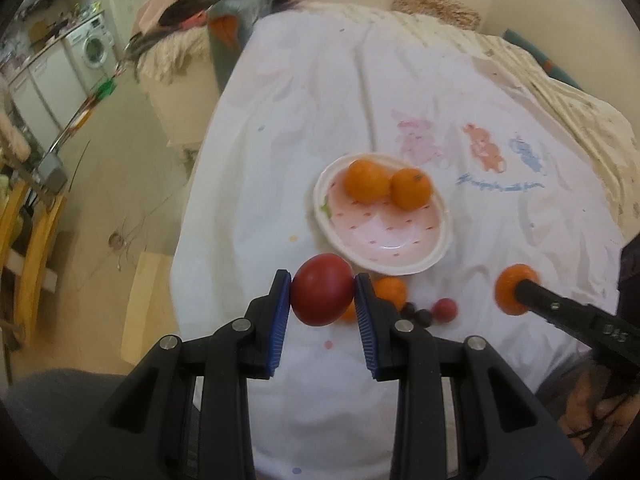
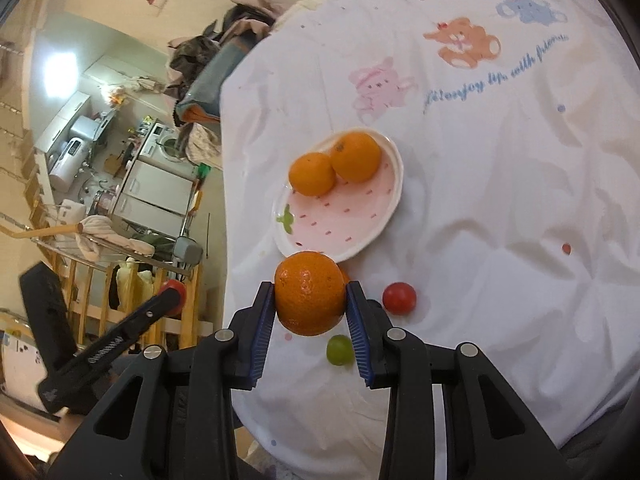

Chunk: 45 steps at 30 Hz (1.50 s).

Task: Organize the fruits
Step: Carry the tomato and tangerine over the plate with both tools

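My left gripper [image 1: 322,290] is shut on a red tomato [image 1: 322,289] and holds it above the white cloth, just short of the pink strawberry plate [image 1: 404,232]. Two oranges [image 1: 367,181] [image 1: 411,189] lie at the plate's far side. My right gripper [image 2: 310,296] is shut on an orange [image 2: 309,293] near the plate's [image 2: 344,220] front rim; it also shows in the left wrist view [image 1: 516,289]. On the cloth lie another orange [image 1: 390,290], a small red tomato [image 2: 399,298], a green grape [image 2: 340,350] and dark grapes [image 1: 416,314].
The white cloth [image 2: 500,200] with printed bears covers a bed. Its left edge drops to the floor [image 1: 120,184]. A wooden rack [image 2: 100,288] and a kitchen area with a washing machine [image 1: 94,46] lie to the left. Pillows [image 1: 436,2] sit at the far end.
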{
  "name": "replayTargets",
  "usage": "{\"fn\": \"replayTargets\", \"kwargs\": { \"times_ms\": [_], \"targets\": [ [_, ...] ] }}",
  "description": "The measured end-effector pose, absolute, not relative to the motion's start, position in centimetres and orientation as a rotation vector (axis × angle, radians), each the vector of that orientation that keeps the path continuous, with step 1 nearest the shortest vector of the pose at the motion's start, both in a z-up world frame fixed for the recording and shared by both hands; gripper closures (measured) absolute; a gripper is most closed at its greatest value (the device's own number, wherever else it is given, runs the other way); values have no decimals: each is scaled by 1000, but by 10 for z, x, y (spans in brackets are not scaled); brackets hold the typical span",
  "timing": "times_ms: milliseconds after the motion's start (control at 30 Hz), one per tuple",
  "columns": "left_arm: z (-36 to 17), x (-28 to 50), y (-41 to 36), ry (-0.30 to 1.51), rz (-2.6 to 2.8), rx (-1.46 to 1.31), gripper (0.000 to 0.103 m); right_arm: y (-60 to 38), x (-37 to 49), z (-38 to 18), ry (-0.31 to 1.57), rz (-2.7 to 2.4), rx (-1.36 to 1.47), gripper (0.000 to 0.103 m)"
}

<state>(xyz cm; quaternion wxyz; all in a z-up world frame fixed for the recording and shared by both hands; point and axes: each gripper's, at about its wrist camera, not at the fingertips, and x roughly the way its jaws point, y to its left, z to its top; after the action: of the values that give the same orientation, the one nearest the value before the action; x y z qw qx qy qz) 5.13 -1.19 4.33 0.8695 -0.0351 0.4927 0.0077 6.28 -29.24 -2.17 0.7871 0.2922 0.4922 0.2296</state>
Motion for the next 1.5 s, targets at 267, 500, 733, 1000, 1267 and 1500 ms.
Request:
{"fn": "replayTargets", "kwargs": {
  "times_ms": [267, 500, 733, 1000, 1267, 1500],
  "targets": [
    [52, 67, -42, 1013, -86, -7, 75, -302, 59, -25, 1052, 485, 693, 66],
    [44, 78, -48, 1027, -111, -44, 75, -303, 57, -23, 1060, 482, 709, 66],
    [29, 84, -23, 1039, -16, -86, 75, -301, 65, -22, 1056, 501, 735, 66],
    [27, 110, 0, 1036, 3, -45, 75, -310, 95, 6, 1016, 538, 754, 66],
    [10, 164, -5, 1090, -66, -154, 75, -294, 161, 19, 1068, 556, 631, 66],
    [-17, 197, -16, 1126, -71, -115, 75, -272, 216, 1, 1147, 552, 533, 66]
  ]
}}
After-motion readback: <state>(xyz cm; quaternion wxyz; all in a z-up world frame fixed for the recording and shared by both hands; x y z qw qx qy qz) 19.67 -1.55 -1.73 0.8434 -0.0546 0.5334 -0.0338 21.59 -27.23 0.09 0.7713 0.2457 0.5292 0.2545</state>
